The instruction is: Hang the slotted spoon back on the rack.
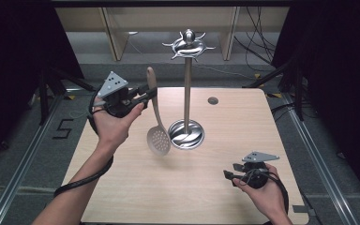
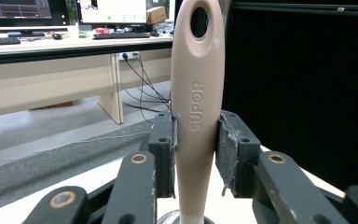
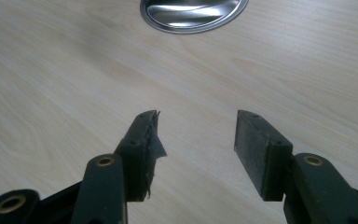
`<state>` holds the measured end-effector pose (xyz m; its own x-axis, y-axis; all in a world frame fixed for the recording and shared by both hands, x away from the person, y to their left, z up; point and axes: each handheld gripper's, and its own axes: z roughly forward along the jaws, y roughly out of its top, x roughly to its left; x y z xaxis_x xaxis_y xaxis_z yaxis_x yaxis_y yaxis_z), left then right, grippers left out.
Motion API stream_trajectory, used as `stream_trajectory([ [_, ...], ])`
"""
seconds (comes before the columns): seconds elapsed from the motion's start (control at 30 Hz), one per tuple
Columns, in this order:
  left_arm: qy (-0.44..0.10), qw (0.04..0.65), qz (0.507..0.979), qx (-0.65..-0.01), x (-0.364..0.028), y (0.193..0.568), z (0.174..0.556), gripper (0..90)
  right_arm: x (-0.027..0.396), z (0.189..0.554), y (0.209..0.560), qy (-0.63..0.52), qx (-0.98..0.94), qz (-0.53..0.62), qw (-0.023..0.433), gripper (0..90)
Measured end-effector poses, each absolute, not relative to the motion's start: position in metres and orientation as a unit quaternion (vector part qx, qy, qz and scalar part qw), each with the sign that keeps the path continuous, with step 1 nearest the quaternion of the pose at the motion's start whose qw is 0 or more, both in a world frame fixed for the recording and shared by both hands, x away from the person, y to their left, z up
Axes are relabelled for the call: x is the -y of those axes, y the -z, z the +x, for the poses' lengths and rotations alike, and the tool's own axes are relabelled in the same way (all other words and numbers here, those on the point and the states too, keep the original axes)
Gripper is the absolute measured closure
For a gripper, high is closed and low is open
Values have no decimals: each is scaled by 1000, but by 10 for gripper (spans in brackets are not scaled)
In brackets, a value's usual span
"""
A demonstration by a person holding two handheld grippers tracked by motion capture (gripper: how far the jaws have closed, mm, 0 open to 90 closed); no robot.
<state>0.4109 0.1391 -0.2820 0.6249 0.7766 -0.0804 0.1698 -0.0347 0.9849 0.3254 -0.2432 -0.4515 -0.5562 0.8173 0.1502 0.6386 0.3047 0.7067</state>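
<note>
A beige slotted spoon [image 1: 155, 123] hangs upright above the wooden table [image 1: 136, 192], its perforated bowl [image 1: 159, 140] down and its handle [image 2: 196, 112] up, with a hanging hole at the tip. My left gripper [image 1: 151, 93] is shut on the handle, and both pads press its sides in the left gripper view. Just right of the spoon stands a metal utensil stand [image 1: 187, 84] with a round base [image 1: 186, 134] and a ring of hooks [image 1: 188, 45] on top. My right gripper [image 3: 198, 140] is open over bare table at the near right, with the base [image 3: 193, 14] ahead of it.
A small round grommet [image 1: 213, 100] sits in the table near its far edge. Beyond the table lie cables [image 1: 258, 42] and wooden desk legs [image 1: 115, 37]. Black curtains [image 1: 337, 56] close both sides. Bare wood spreads across the table's front.
</note>
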Motion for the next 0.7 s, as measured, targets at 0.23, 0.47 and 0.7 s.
stream_trajectory([
  [0.23,-251,599,676,-348,-132,276,416,683,243,325,451,-375,-798,457,116,499],
  [0.47,-249,600,678,-343,-125,270,420,682,243,325,451,-375,-798,457,115,499],
  [0.7,-249,600,682,-337,-117,263,421,682,243,325,451,-375,-799,456,116,499],
])
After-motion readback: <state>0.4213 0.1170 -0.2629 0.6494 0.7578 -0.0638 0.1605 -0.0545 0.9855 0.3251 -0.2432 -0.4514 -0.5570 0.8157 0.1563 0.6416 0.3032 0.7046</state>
